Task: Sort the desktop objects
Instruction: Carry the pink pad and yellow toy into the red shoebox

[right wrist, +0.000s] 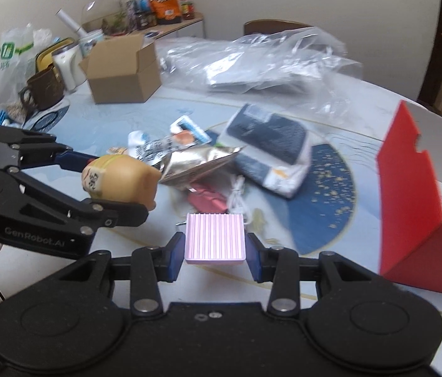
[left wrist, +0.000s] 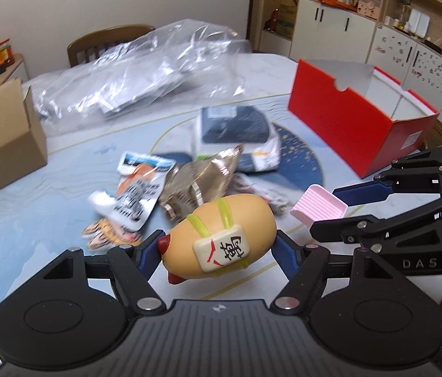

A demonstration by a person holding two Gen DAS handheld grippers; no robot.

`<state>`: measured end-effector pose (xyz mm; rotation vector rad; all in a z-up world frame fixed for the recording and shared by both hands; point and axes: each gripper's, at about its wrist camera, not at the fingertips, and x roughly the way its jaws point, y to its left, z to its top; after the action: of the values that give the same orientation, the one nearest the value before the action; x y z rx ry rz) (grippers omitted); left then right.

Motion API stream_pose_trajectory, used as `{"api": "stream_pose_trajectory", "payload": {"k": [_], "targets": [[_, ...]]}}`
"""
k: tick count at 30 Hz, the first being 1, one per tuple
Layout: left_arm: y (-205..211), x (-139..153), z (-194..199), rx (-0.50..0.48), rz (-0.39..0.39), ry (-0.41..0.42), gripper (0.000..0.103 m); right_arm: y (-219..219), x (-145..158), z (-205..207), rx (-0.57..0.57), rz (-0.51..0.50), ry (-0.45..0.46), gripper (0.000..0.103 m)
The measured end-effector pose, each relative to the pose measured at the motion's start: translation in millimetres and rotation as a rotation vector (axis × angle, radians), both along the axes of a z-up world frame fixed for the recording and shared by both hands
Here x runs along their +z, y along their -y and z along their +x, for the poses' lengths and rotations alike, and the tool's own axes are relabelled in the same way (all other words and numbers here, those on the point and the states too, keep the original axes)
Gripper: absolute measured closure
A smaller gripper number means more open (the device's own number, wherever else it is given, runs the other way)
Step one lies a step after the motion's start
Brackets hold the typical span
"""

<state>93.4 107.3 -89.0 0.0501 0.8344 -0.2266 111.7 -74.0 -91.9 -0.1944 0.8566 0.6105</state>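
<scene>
Mid-sort: left gripper [left wrist: 218,251] clenched on tan sweet-potato-shaped squeeze toy [left wrist: 221,235], right gripper [right wrist: 214,251] clenched on ribbed pink plastic block [right wrist: 214,238], both above the table. Next, probably, carrying to open red cardboard box [left wrist: 346,122]; releasing inside.

Black tongs [left wrist: 218,251], blue pads [left wrist: 148,256], silver screws, white "GenRobot.AI" lettering.

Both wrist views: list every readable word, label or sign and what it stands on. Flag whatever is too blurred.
"DAS" – on the right gripper body, left wrist view.
"GenRobot.AI" – on the left gripper body, right wrist view.
One large black Chinese character, seen upside down, not surely readable – on the tag of the tan squishy toy.
Blurred, unreadable: snack packets, orange snack bag, dark booklet, red box label, green-printed plastic bag.
</scene>
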Motion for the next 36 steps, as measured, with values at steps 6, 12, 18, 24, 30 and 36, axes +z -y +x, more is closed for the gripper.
{"api": "stream_pose_trajectory", "payload": {"k": [6, 12, 18, 24, 30, 36], "targets": [[24.3, 16.4, 4.4, -0.03, -0.011, 0.009, 0.03, 29.8, 16.1, 2.8, -0.049, 0.016, 0.025, 0.063], [53.9, 31.9, 9.8, -0.067, -0.011, 0.038, 0.03, 58.8, 29.6, 7.2, -0.09, 0.016, 0.045, 0.063], [83.7, 40.2, 18.7, -0.097, -0.013, 0.055, 0.03, 88.1, 40.9, 13.3, -0.119, 0.025, 0.067, 0.063], [113.5, 45.0, 30.0, -0.123, -0.011, 0.064, 0.03, 119.3, 45.8, 23.7, -0.145, 0.033, 0.075, 0.063], [142.1, 51.9, 43.7, -0.146, -0.007, 0.082, 0.03, 148.0, 50.5, 36.6, -0.17, 0.043, 0.084, 0.063], [168.2, 61.2, 57.9, -0.17, -0.008, 0.106, 0.03, 177.4, 58.1, 51.1, -0.198, 0.052, 0.11, 0.063]]}}
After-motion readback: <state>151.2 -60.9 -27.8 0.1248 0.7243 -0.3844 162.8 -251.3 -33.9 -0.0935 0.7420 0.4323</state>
